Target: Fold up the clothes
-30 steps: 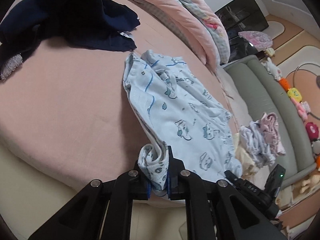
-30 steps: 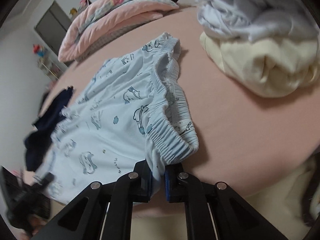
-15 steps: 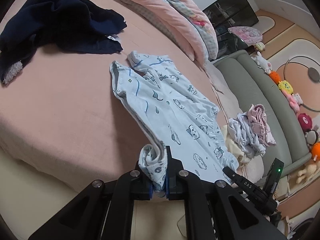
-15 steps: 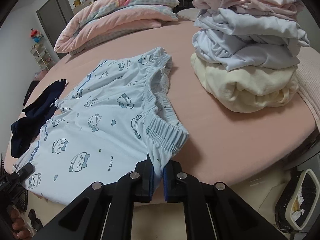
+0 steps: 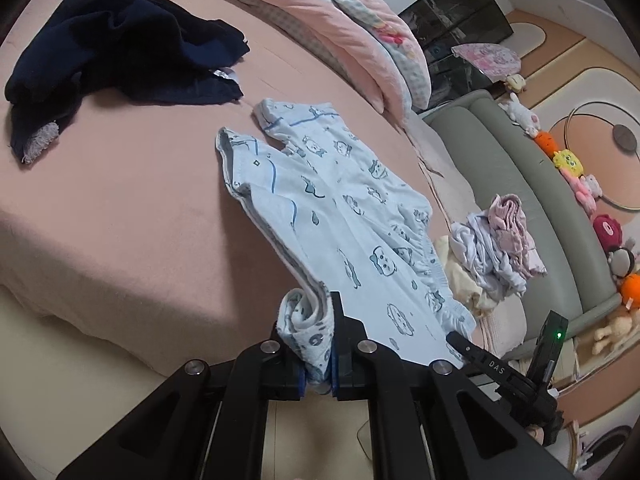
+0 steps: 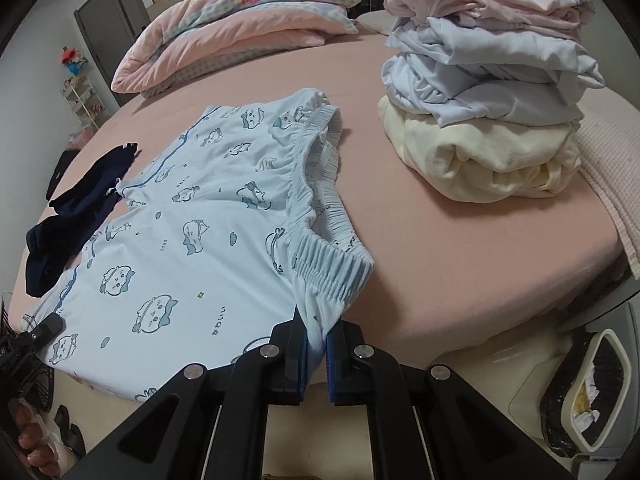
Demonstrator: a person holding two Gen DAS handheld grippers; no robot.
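2 grippers are clamped on the light blue cartoon-print shorts (image 6: pixel 192 240), and over the last second the near edge has been drawn up and back off the pink bed (image 5: pixel 100 200). more of the bed and the folded stack (image 6: pixel 488 120) is taken in by both cameras now, so the garment is judged lifted and tensioned for a fold. the left gripper (image 5: pixel 318 364) is pinched on a bunched leg hem, cloth wadded between the pads. the right gripper (image 6: pixel 316 356) is pressed on the elastic waistband corner. the far leg openings are left resting on the bed, near the navy garment (image 5: pixel 120 52). from each grip the shorts run forward, away toward the pink quilt (image 6: pixel 240 28).
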